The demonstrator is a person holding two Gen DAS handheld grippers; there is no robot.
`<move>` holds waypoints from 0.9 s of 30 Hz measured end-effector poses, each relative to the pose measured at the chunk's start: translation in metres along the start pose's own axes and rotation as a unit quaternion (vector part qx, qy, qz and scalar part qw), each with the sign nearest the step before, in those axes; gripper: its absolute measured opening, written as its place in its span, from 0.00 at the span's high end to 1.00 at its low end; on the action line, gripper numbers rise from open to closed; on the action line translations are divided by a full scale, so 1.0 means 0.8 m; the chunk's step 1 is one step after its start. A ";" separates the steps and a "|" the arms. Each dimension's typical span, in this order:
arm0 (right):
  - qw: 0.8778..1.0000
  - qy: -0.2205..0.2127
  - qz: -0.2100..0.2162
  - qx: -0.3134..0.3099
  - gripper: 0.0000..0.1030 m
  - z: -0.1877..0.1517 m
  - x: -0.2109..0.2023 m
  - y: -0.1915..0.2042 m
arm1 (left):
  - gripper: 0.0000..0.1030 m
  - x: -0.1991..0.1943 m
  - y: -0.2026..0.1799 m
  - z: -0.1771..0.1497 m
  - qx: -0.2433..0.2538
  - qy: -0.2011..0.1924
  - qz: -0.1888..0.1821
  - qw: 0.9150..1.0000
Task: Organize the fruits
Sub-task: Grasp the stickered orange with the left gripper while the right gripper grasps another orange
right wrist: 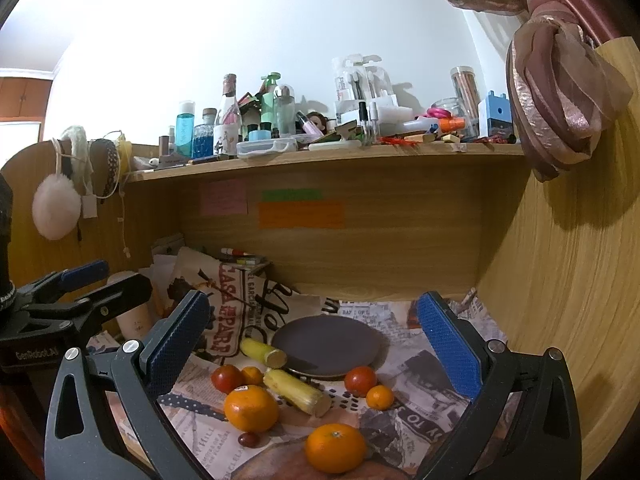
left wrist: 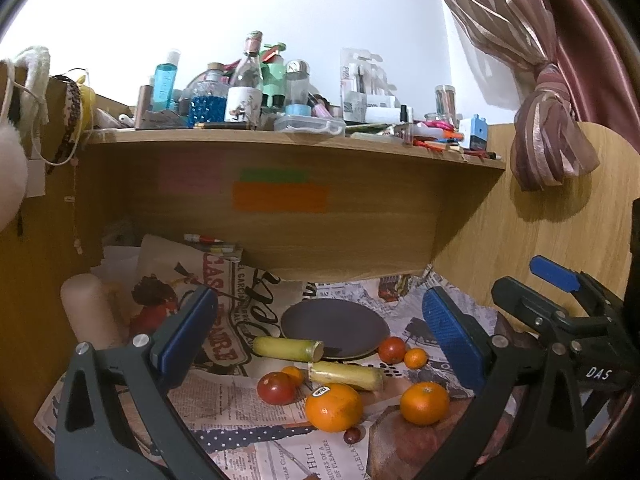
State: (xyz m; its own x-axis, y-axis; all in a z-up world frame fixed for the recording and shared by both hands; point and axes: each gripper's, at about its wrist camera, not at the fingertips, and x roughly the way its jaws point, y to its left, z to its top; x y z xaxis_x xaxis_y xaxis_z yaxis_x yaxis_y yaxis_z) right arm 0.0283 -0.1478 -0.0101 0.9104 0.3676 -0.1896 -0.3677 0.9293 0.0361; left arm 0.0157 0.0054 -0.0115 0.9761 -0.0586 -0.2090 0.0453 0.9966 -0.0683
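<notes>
In the left wrist view, the left tool (left wrist: 320, 328) is held with its blue pads wide apart and nothing between them, above a table covered in printed newspaper (left wrist: 280, 452). An empty dark plate (left wrist: 334, 326) is seen near the back, and the fruit is scattered in front of it: two yellow stalk pieces (left wrist: 288, 348) — one touching the plate's front rim — two tomatoes (left wrist: 277, 387), a stickered orange (left wrist: 334, 407), a second orange (left wrist: 425, 403), two small tangerines and a dark grape (left wrist: 352, 435). In the right wrist view, the right tool (right wrist: 312, 344) is likewise spread open and empty, and the same plate (right wrist: 326, 346) is framed between its pads, with the nearer orange (right wrist: 335, 447) lying closest. No fruit appears to have been gathered yet, so a first pick is judged to be the step in hand. It would be done well if a round fruit were approached squarely from above and closed on across its widest part — gently for the tomatoes, which are likely to bruise — then set well inside the plate so it cannot roll off.
</notes>
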 end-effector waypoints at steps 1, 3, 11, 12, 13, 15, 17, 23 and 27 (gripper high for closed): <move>1.000 0.004 0.000 0.000 0.00 -0.001 0.003 -0.001 | 0.00 0.003 0.000 0.000 0.003 0.003 -0.002 1.000; 1.000 0.012 0.001 -0.003 0.04 -0.005 0.007 -0.002 | 0.03 0.007 -0.001 -0.001 0.008 0.006 0.002 1.000; 0.995 0.098 0.017 -0.005 0.31 -0.035 0.048 -0.019 | 0.24 0.048 0.015 -0.012 0.005 0.059 -0.012 0.998; 0.994 0.111 0.019 -0.005 0.33 -0.040 0.055 -0.021 | 0.26 0.053 0.016 -0.015 0.005 0.066 -0.012 0.998; 0.992 0.123 0.021 -0.005 0.35 -0.046 0.059 -0.023 | 0.27 0.060 0.019 -0.020 0.005 0.079 -0.014 0.997; 0.989 0.147 0.024 -0.003 0.39 -0.058 0.069 -0.028 | 0.31 0.071 0.024 -0.027 0.002 0.099 -0.019 0.995; 0.985 0.171 0.025 -0.001 0.41 -0.070 0.077 -0.032 | 0.33 0.085 0.028 -0.038 0.002 0.126 -0.022 0.992; 0.974 0.222 0.047 0.016 0.41 -0.098 0.091 -0.042 | 0.36 0.115 0.026 -0.070 0.003 0.184 -0.039 0.982; 0.968 0.245 0.057 0.022 0.41 -0.113 0.098 -0.042 | 0.36 0.137 0.019 -0.091 0.007 0.229 -0.059 0.972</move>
State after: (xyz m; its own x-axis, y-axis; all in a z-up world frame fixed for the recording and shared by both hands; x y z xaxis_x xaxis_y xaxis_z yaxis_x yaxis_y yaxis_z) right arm 0.0950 -0.1531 -0.1152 0.6610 0.4156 -0.6247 -0.4418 0.8885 0.1236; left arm 0.1083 0.0102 -0.1066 0.7678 -0.1881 -0.6125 0.1572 0.9820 -0.1046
